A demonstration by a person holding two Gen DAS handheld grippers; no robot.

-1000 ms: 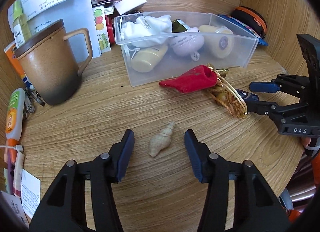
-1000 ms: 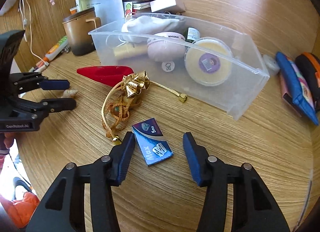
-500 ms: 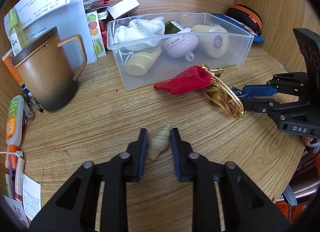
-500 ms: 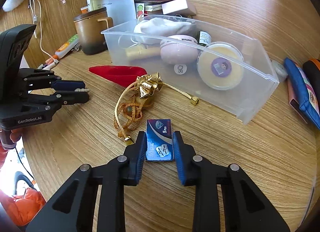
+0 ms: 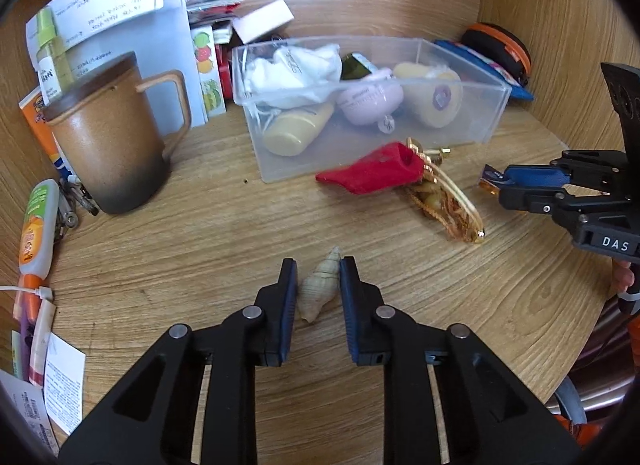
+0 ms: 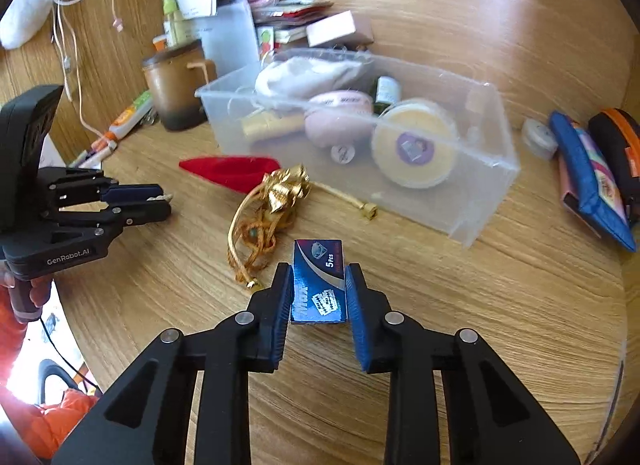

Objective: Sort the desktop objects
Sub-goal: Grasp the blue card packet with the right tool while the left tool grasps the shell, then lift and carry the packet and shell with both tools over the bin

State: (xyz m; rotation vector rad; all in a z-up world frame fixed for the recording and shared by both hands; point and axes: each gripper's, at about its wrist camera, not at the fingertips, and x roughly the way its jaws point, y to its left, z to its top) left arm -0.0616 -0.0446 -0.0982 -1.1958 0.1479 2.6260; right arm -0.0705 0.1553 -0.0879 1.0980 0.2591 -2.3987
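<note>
While the shell [image 5: 319,285] is clamped by the left gripper [image 5: 318,289], the blue box [image 6: 319,281] is gripped by the right gripper [image 6: 318,293] near the bin [image 6: 490,189].

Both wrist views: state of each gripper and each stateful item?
Left hand-held gripper: shut on the seashell.
Right hand-held gripper: shut on the blue packet.
Clear bin: open-topped, holding several items.
Brown mug: upright, lid on.
Red pouch: lying flat, beside the bin.
Gold cord: loose on the desk, tangled.
</note>
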